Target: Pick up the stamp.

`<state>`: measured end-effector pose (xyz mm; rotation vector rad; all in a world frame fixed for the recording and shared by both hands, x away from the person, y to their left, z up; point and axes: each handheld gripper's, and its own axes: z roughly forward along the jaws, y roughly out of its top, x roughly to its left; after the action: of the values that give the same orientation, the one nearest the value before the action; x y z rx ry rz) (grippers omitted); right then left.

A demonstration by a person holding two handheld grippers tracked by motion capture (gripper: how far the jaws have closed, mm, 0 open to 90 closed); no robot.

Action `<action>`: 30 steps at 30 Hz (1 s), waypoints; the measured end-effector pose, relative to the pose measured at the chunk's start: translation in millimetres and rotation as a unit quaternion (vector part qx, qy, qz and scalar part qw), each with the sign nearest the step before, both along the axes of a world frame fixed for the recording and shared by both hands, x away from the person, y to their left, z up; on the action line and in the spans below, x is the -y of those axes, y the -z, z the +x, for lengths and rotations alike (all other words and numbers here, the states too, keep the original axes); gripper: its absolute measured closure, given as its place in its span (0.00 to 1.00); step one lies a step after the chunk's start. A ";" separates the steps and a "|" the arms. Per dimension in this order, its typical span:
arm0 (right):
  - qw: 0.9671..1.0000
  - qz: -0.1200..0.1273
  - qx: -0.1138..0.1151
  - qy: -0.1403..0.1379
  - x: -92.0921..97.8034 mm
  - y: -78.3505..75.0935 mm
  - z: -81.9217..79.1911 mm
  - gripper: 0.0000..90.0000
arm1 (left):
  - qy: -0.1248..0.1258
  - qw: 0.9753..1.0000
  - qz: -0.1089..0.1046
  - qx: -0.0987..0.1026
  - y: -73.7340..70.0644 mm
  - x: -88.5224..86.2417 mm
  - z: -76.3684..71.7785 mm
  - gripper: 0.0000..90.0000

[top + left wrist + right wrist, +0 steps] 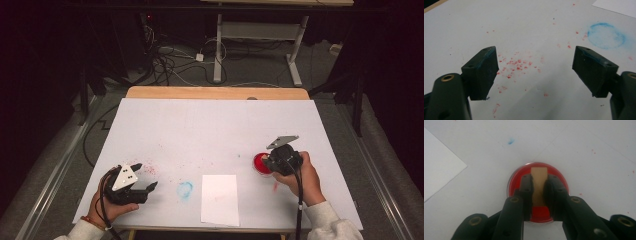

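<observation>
Over the red ink pad (537, 192), right of the white sheet (219, 199), the right gripper (538, 187) clamps a wooden stamp (538, 180) in its jaws; pressing off-centre could smear ink onto the tabletop (210, 125). The left gripper (535, 70), far left of the pad, has its jaws apart, empty.

Left tool (150, 188) low at the near left of the tabletop (210, 125), held in the left hand (107, 207), grey three-cornered plate on top, nose pointing right. In the left gripper view its jaws stand wide apart, nothing between them. Right tool (264, 161) at the near right, gripped by the right hand (302, 180), white sleeve at the wrist, cable trailing back along the forearm. In the right gripper view its jaws are drawn close together, angled downward.
</observation>
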<state>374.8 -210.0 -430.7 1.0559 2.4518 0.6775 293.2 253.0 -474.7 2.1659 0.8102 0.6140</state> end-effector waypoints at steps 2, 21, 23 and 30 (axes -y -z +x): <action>1.000 -0.002 -0.003 -0.002 -0.1 1.4 0.7 0.85 | 0.000 1.000 0.000 0.000 0.1 0.1 0.0 0.22; 1.000 -0.006 -0.021 -0.008 0.9 13.9 6.5 0.85 | -0.002 1.000 -0.010 -0.003 1.5 -3.3 3.2 0.22; 1.000 -0.005 -0.020 -0.008 1.6 14.3 6.6 0.85 | -0.004 1.000 -0.015 -0.002 1.0 -4.0 3.4 0.22; 1.000 -0.009 -0.014 -0.011 0.6 15.5 5.2 0.85 | -0.001 1.000 -0.015 -0.002 0.5 -2.7 3.7 0.22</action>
<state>380.0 -210.6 -446.2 1.0407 2.4916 0.6504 296.9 255.7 -475.2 2.1403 0.8189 0.5966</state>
